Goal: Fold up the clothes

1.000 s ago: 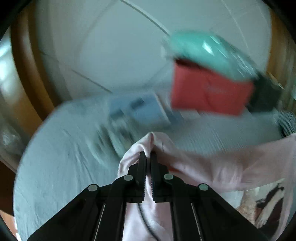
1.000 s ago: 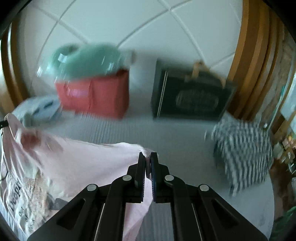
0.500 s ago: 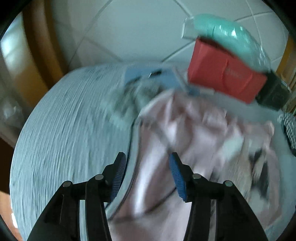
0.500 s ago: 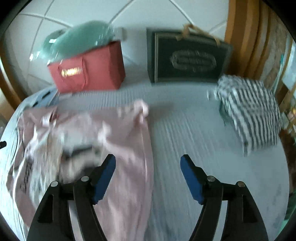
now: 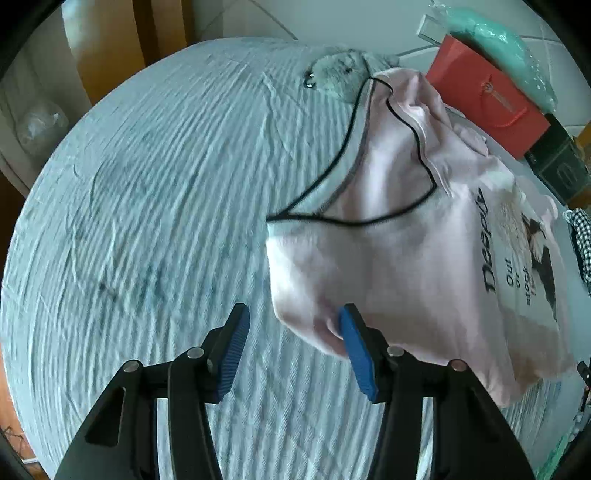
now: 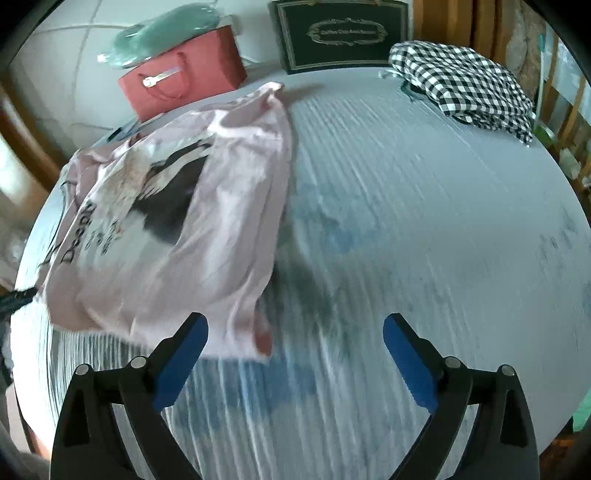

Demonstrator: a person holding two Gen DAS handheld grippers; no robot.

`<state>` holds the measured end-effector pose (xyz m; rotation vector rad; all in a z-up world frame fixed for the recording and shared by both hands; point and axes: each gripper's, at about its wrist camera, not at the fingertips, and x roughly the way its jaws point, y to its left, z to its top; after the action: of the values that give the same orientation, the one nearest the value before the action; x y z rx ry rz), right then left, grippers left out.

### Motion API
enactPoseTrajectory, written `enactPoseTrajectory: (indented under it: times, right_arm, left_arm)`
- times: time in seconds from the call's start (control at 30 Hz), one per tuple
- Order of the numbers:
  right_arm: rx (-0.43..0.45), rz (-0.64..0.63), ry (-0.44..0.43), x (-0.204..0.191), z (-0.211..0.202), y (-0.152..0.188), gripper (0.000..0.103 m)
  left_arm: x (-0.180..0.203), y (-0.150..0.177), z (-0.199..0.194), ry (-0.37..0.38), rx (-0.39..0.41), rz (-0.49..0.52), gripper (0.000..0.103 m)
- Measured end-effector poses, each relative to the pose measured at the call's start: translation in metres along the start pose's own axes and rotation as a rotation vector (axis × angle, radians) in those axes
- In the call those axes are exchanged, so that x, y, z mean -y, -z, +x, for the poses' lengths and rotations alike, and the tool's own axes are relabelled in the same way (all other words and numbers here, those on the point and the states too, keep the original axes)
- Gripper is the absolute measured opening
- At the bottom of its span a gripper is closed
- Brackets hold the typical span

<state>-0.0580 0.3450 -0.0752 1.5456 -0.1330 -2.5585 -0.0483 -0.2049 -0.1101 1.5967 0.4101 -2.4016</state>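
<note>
Since a second earlier, both grippers had let go of the pale pink cotton T-shirt with a dog print and black lettering [image 5: 413, 236], and the shirt had dropped from hanging between them onto the light blue ribbed bedspread [image 5: 147, 206]. At that earlier moment each pair of fingers was pinched shut on a shoulder of the shirt; half a second before the present view they had already parted.

The left gripper [image 5: 291, 349] stood with its blue-padded fingers spread wide and nothing between them. Its right pad [image 5: 356, 354] lay against a bottom corner of the shirt, though whether it truly touched the cloth could not be told. The right gripper [image 6: 291, 360] was likewise spread wide and held nothing, with a lower corner of the shirt lying just ahead of its left pad [image 6: 181, 356].

The shirt lay print side up and rumpled, its black-edged neckline [image 5: 354, 177] toward the far side of the bedspread. Beyond the shirt stood a red paper gift bag [image 6: 181, 81] with a mint green plastic-wrapped bundle [image 6: 166, 29] on top. Beside the bag stood a black box with gold trim [image 6: 343, 33]. Well apart from the shirt, on the right side of the bedspread, lay a crumpled black-and-white checked garment [image 6: 465, 85]. A grey plush toy [image 5: 340, 74] rested just past the shirt's collar.
</note>
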Motion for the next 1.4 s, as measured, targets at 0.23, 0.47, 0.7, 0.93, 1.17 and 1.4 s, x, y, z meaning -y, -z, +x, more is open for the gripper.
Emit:
enactPoseTrajectory:
  times: [0.23,0.47,0.7,0.93,1.17,1.4]
  right_arm:
    - [-0.023,-0.114,-0.023,-0.024,0.005,0.014,0.101]
    - [-0.063,-0.210,-0.013,-0.051,0.024,0.009,0.043]
    - [0.042,-0.103,-0.220,-0.043,-0.017,-0.048,0.013]
    - [0.106,0.022,-0.062,-0.026,0.016,-0.143,0.047]
    - [0.089,-0.011,-0.015,-0.025,0.027,-0.136,0.072]
    - [0.023,-0.013,-0.008,-0.010,0.045,-0.124,0.071]
  left_arm:
    - [0.021,0.011,0.007,0.048,-0.012,0.041,0.053]
    - [0.047,0.014,0.011,0.096,-0.009,0.123,0.007]
    - [0.065,-0.026,-0.049,0.232,0.078,0.172,0.007]
    - [0.095,-0.123,-0.011,0.135,0.111,0.164,0.014]
    - [0.082,-0.107,-0.009,0.097,0.081,0.192,0.050]
    - [0.100,-0.099,0.024,0.108,0.012,0.216,0.050]
